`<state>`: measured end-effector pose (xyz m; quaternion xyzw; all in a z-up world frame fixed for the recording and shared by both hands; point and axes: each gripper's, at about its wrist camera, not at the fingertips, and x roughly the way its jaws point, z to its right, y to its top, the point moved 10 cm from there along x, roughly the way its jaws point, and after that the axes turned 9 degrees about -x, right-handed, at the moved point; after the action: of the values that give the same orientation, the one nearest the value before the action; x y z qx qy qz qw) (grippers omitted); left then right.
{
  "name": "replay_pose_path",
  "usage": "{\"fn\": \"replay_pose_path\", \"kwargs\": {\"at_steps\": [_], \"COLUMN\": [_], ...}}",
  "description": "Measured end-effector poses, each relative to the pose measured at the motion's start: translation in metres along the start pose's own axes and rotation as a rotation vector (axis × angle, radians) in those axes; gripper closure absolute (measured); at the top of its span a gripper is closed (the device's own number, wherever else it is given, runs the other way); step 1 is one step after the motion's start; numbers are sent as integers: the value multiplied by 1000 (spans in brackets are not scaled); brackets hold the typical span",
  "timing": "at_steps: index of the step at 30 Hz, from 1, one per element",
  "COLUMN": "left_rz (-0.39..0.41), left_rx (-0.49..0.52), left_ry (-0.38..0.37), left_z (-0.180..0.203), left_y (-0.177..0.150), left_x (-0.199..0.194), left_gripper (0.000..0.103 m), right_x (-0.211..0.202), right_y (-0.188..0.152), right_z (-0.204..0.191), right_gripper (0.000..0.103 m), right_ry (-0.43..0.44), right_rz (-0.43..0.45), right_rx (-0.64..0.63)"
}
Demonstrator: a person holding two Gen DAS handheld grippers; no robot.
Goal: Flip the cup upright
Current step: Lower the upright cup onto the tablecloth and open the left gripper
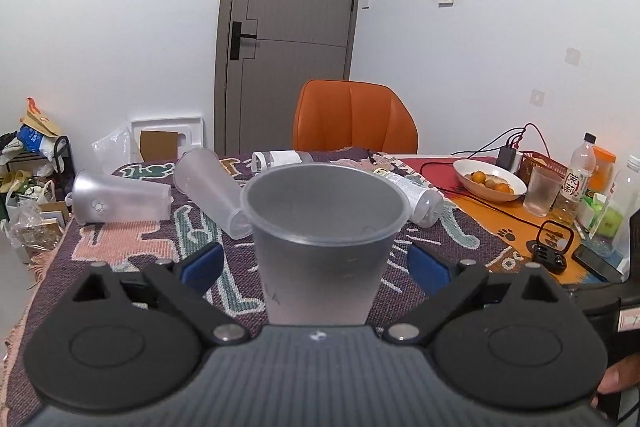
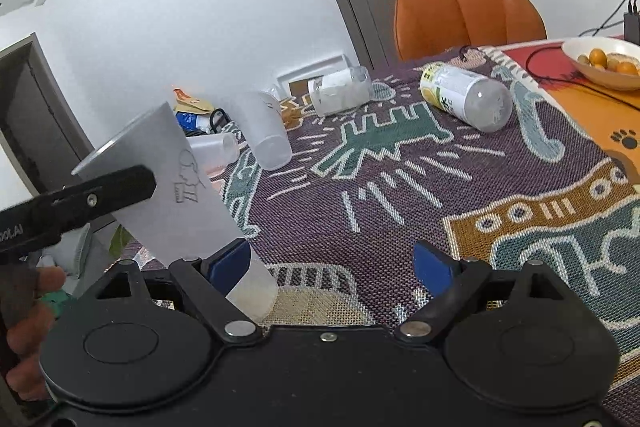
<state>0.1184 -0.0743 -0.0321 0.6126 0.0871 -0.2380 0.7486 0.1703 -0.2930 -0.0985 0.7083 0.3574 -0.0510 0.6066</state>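
Note:
A frosted plastic cup (image 1: 324, 235) stands upright, mouth up, on the patterned cloth between the fingers of my left gripper (image 1: 316, 263). The blue pads stand wide apart and clear of the cup's sides, so the left gripper is open. In the right wrist view the same cup (image 2: 176, 187) shows at the left with the left gripper's black finger (image 2: 100, 197) beside it. My right gripper (image 2: 332, 263) is open and empty over the cloth, with the cup just past its left pad (image 2: 226, 263).
Several frosted cups (image 1: 120, 197) and bottles (image 2: 468, 97) lie on their sides further back on the cloth. A fruit bowl (image 1: 490, 181), a glass (image 1: 542, 191), bottles, cables and an earbud case (image 1: 550, 247) crowd the orange right side. An orange chair (image 1: 354, 121) stands behind.

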Motion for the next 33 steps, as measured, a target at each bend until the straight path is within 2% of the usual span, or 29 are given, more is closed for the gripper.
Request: {"fn": "replay_pose_path", "kwargs": {"at_steps": [3, 5, 6, 14, 23, 27, 33], "left_rz": [3, 10, 14, 35, 19, 10, -10], "left_rx": [-28, -48, -57, -99, -190, -203, -163], "left_ry": [2, 14, 19, 80, 132, 157, 181], "left_z": [-6, -13, -16, -40, -66, -72, -71], "left_y": [-3, -4, -5, -16, -38, -48, -66], "left_x": [-12, -20, -25, -56, -83, -95, -114], "left_gripper": [5, 5, 5, 3, 0, 0, 0], "right_x": [-7, -12, -16, -42, -69, -81, -95], "right_y": [4, 5, 6, 8, -13, -24, -36], "right_z": [-5, -9, -11, -33, -45, -49, -60], "right_gripper": [10, 0, 0, 0, 0, 0, 0], "right_ry": [2, 5, 6, 20, 14, 18, 35], "right_rz": [14, 21, 31, 68, 71, 70, 71], "right_rx": [-24, -38, -43, -93, -125, -136, -157]}}
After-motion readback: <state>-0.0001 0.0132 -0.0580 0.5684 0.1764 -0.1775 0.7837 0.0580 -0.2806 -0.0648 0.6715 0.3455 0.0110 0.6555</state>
